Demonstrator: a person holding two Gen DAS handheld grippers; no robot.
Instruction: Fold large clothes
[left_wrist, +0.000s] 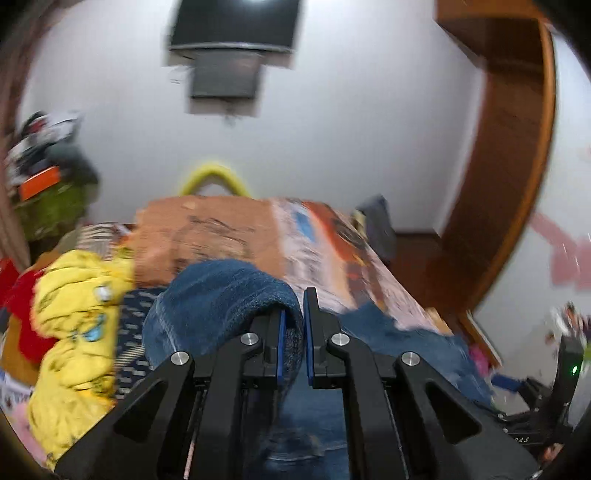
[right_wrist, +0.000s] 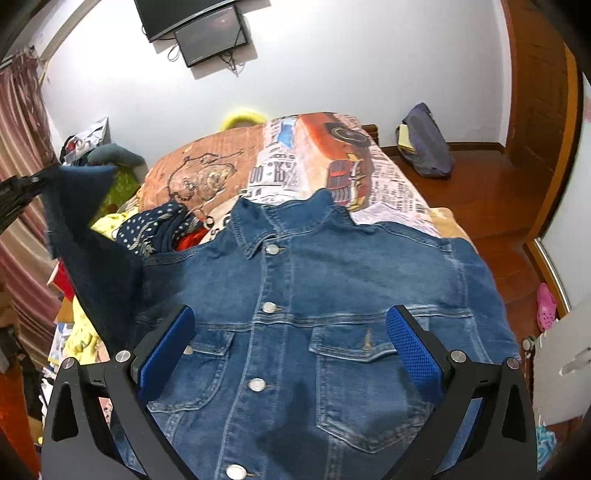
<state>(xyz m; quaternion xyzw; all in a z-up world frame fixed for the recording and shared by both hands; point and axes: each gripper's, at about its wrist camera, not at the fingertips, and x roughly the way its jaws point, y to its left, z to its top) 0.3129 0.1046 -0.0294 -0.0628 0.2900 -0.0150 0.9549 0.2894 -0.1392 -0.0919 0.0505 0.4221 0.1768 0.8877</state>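
A blue denim jacket (right_wrist: 332, 295) lies front up, buttoned, on the bed, its collar toward the far wall. My left gripper (left_wrist: 294, 325) is shut on a fold of the jacket's left sleeve (left_wrist: 221, 295) and holds it lifted. In the right wrist view that sleeve (right_wrist: 81, 206) hangs raised at the left, with the left gripper (right_wrist: 22, 188) at the frame edge. My right gripper (right_wrist: 291, 343) is open and empty, hovering just above the jacket's chest pockets, one finger over each side.
A printed bedspread (right_wrist: 288, 162) covers the bed. A pile of clothes, yellow (left_wrist: 74, 314), red and navy dotted (right_wrist: 155, 225), lies left of the jacket. A dark bag (right_wrist: 424, 147) sits on the wooden floor (right_wrist: 487, 206) at right. A wall screen (right_wrist: 210, 33) hangs above.
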